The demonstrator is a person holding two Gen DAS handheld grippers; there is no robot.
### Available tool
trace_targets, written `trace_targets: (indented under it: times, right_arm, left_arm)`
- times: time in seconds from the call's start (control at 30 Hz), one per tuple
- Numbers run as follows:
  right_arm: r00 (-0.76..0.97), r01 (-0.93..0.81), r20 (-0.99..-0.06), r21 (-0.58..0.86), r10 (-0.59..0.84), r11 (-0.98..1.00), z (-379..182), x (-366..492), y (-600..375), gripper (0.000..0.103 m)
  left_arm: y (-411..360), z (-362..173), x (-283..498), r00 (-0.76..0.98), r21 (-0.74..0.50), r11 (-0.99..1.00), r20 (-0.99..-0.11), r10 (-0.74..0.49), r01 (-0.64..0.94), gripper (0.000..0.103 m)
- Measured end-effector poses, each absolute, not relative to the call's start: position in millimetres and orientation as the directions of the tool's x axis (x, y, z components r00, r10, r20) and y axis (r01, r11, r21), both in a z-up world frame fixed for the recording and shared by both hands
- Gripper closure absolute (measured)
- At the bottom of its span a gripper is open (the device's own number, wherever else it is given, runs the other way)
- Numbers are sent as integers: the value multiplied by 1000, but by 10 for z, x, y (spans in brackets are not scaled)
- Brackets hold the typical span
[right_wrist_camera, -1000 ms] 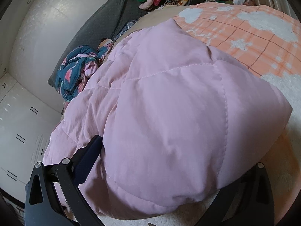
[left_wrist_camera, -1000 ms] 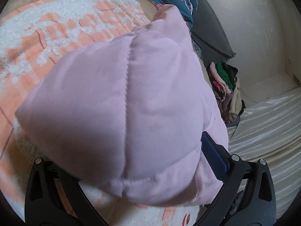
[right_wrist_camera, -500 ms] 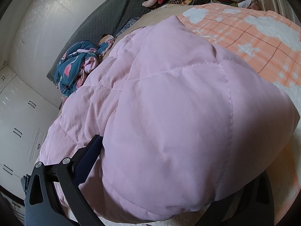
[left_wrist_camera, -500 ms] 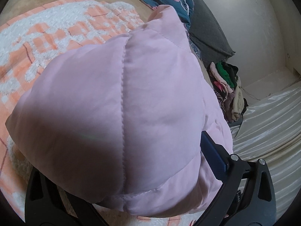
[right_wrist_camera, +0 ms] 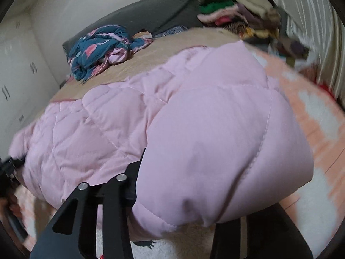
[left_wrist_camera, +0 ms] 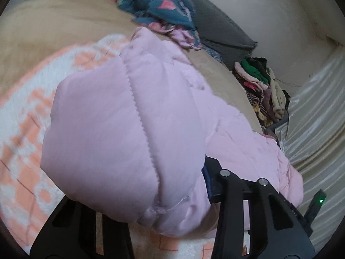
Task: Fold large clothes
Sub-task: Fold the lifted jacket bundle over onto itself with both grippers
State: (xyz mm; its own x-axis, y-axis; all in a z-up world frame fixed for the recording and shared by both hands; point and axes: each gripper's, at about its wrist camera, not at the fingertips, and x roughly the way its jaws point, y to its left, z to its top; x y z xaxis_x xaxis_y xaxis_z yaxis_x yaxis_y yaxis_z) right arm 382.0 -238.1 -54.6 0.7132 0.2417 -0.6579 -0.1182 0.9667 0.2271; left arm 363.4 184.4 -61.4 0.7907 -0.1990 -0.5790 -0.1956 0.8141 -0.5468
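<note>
Left gripper (left_wrist_camera: 172, 196) pinches a puffy fold of the pink quilted coat (left_wrist_camera: 120, 129); one blue-padded finger (left_wrist_camera: 208, 183) shows at lower right, pressed against the fabric, the other is buried under the bulge at lower left. Coat fills the centre of the left wrist view and trails off to the right edge, lying on the bed.

Right gripper (right_wrist_camera: 185, 196) likewise pinches the coat (right_wrist_camera: 204, 142): left finger (right_wrist_camera: 134, 172) pressed into the fabric at lower centre, right finger hidden under the bulge at lower right. In the right wrist view the coat covers centre and left of frame, spreading down to the lower left.

Under the coat: orange-and-white fleece blanket (left_wrist_camera: 25, 116), left side of the left wrist view, right side of the right wrist view (right_wrist_camera: 317, 116), blurred. Beige sheet (left_wrist_camera: 56, 26) beyond it. Crumpled teal patterned garment (right_wrist_camera: 97, 47) upper left, grey pillow (right_wrist_camera: 151, 15) behind it, clothes pile (right_wrist_camera: 243, 10) upper right.
</note>
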Motion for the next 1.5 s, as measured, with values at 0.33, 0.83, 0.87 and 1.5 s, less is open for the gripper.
trace_targets:
  times: [0.33,0.83,0.87,1.5]
  right_arm:
    - [774,-185,-595,111,215,976,-173,3388,-2228,71]
    - [770,-192,-592,140,238,971,-147,2623,-2396,71]
    - [768,-188,-594,148,239,971,-148,2599,-2417,71]
    - [751,-175,-619,152,232,973,-216,1919,-2549,71]
  left_arm:
    - [1757,-249,3399,804,-453,876,-576,-147,-164,74]
    - [1595,-230,2761,804,-346,929,-584,-107,-128,74]
    - [1581,-228,2723,805,-337,933,-584,-102,-126,74]
    - [1331,-225,2164,811,-230,966,-584,-39,-120,74]
